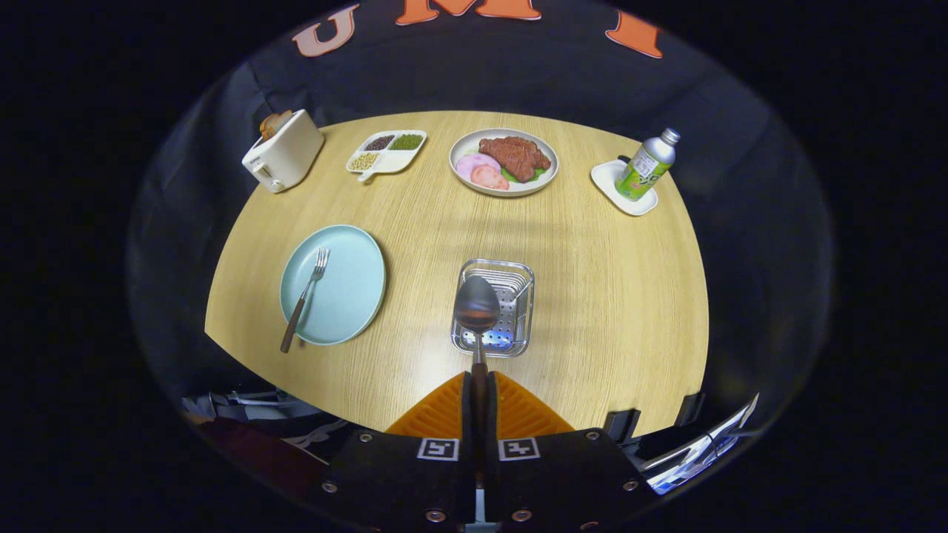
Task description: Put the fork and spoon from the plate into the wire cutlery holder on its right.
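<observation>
- One spoon (477,307) sat clamped by its handle in the hand-held gripper (478,392), bowl poised over the wire cutlery holder (518,296), seemingly for dropping in.
- Left of the holder, the fork (305,296) lay on the pale blue plate (348,285), not yet collected from the tabletop (607,296).
</observation>
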### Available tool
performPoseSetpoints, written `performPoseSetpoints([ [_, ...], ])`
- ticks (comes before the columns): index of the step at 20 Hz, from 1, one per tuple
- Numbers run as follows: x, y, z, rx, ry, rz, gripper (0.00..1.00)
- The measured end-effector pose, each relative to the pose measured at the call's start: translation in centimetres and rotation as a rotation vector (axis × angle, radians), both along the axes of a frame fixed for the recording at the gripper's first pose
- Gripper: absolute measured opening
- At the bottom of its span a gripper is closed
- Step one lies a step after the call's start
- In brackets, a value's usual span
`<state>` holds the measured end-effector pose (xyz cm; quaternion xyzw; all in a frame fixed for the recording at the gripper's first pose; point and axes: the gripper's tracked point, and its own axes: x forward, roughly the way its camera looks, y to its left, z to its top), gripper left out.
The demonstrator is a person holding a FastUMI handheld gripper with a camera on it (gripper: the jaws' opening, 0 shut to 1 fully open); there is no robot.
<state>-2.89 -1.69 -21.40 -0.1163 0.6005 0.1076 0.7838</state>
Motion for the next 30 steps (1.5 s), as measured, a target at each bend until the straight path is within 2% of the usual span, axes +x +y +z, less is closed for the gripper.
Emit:
performPoseSetpoints([
  [6, 1.1, -0.7, -2.7, -0.080, 0.140, 0.030, 0.05],
  [12, 2.2, -0.6, -4.5, -0.098, 0.190, 0.029, 0.05],
  [17, 2.7, -0.4, -4.8, -0.093, 0.205, 0.017, 0.07],
  [22, 3.5, -0.5, -3.6, -0.091, 0.147, -0.013, 0.16],
  [23, 3.8, -0.3, -3.1, -0.085, 0.123, -0.019, 0.19],
  [24, 4.2, 0.1, -2.7, -0.075, 0.097, -0.022, 0.32],
  [25, 4.5, 0.7, -2.1, -0.065, 0.072, -0.026, 0.39],
  [26, 4.9, 1.2, -1.4, -0.053, 0.043, -0.033, 0.52],
  [27, 5.2, 1.9, -1.0, -0.041, 0.014, -0.039, 0.59],
  [28, 5.5, 2.7, -0.5, -0.028, -0.019, -0.042, 0.74],
  [29, 5.4, 3.5, 0.1, -0.012, -0.047, -0.043, 0.79],
  [30, 5.4, 4.4, 0.5, 0.000, -0.074, -0.044, 0.89],
])
